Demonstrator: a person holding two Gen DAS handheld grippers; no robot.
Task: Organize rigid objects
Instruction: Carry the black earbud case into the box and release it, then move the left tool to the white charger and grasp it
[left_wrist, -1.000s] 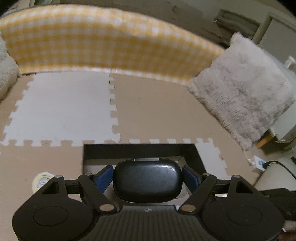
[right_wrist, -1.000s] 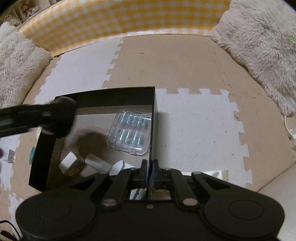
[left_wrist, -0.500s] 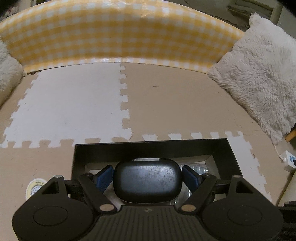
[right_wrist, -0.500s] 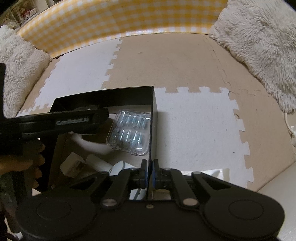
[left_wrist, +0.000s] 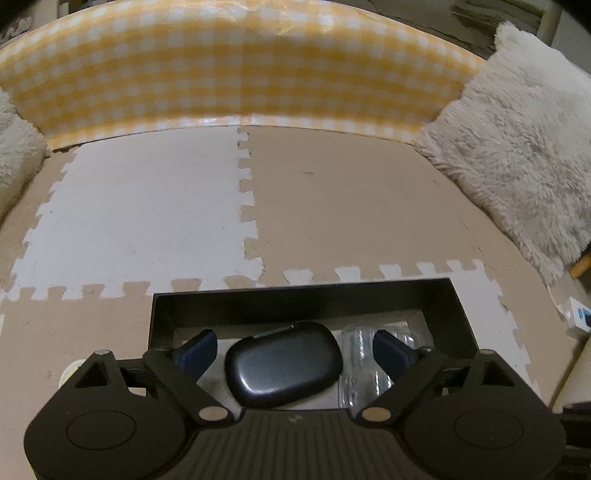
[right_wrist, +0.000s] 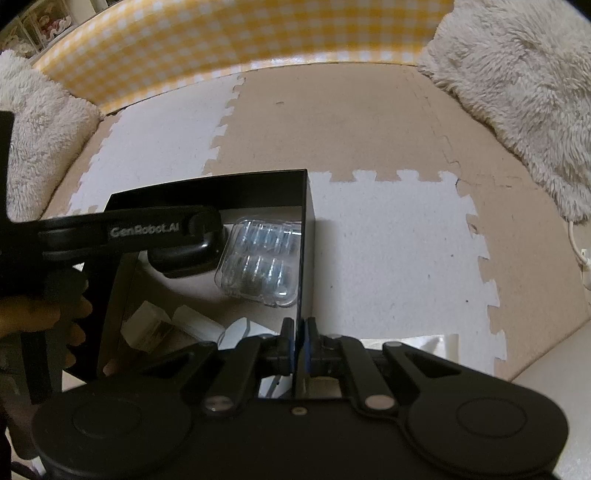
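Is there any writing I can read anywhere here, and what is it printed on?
"GenRobot.AI": white letters on the side of the left gripper, seen from the right wrist.
Small white box with a blue mark at the floor's edge: too small to read.
White boxes in the black box: print too blurred to read.

Inside the black box (right_wrist: 221, 192), the dark case (left_wrist: 284, 363) and clear pack (right_wrist: 260, 260) crowded the floor, while the foam mat (right_wrist: 388, 258) beyond lay open.
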